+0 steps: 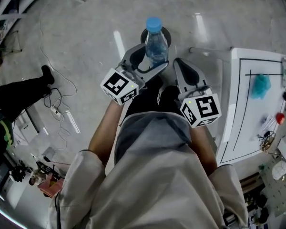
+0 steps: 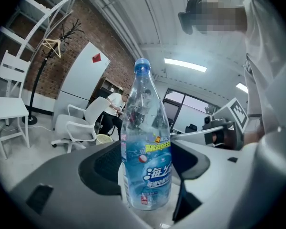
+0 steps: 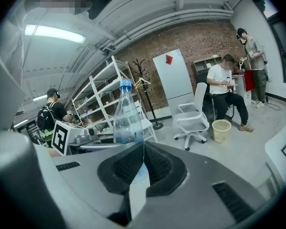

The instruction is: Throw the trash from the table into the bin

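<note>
As seen in the head view, a clear plastic water bottle (image 1: 156,46) with a blue cap is held upright in the left gripper (image 1: 150,65), far from the body and directly above a dark round container (image 1: 166,32) on the floor, which is judged to be the bin. The right gripper (image 1: 180,67) is carried just to the right of it, empty. A white table (image 1: 233,104) stands at the right, with a teal crumpled item (image 1: 260,86) left on it.

In the left gripper view, the jaws are seen pressed on the bottle's lower body, at the printed label.

In the right gripper view, the jaws are closed together with nothing between them, and the bottle is seen beyond them to the left.

The bottle is judged light, thin-walled and smooth. It could dent or slip if squeezed hard, so the labelled lower body is the best place to hold it.
</note>
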Available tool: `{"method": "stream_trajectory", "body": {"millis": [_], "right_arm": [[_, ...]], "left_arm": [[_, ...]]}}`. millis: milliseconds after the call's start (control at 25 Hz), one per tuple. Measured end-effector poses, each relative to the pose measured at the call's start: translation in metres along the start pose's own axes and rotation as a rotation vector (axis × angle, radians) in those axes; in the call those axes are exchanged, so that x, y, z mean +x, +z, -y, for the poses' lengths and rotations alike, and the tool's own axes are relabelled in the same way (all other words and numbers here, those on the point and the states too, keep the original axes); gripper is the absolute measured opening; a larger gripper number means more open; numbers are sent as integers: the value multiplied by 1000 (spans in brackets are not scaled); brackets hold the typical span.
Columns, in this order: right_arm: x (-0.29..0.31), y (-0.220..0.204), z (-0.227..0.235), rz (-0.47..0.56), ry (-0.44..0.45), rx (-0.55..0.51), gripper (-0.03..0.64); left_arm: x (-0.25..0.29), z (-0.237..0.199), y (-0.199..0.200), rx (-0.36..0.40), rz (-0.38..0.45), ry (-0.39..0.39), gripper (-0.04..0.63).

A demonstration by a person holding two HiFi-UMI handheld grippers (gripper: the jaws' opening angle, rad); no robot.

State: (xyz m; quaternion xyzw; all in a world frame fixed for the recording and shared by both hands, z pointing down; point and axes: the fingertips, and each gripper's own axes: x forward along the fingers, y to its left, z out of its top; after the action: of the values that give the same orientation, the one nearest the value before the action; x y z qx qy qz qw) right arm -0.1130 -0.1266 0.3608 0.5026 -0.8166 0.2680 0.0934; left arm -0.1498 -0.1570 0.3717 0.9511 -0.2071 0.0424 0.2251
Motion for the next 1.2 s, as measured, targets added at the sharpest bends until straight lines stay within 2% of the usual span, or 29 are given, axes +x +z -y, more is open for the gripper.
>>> {"method": "stream_trajectory", "body": {"millis": [120,320,520,1000,1200], "right_arm": [[9,-12,5,-13,4,3,20],[28,-38,21,-28,-10,36,20],[50,-70,34,-55,-6,74,20],[95,-136,61,-98,13,91,20],[110,-163,73,-115,4,124,20]], "left_arm": [[0,-15,-16,16,-30,7,314],[4,-43,-51,-28,-70,15,314],[13,-61,-91,-17,-125,9,314],[26,-99,-163,-78,-122,37,314],[34,-114,-195,-85,-150,29,314]]}}
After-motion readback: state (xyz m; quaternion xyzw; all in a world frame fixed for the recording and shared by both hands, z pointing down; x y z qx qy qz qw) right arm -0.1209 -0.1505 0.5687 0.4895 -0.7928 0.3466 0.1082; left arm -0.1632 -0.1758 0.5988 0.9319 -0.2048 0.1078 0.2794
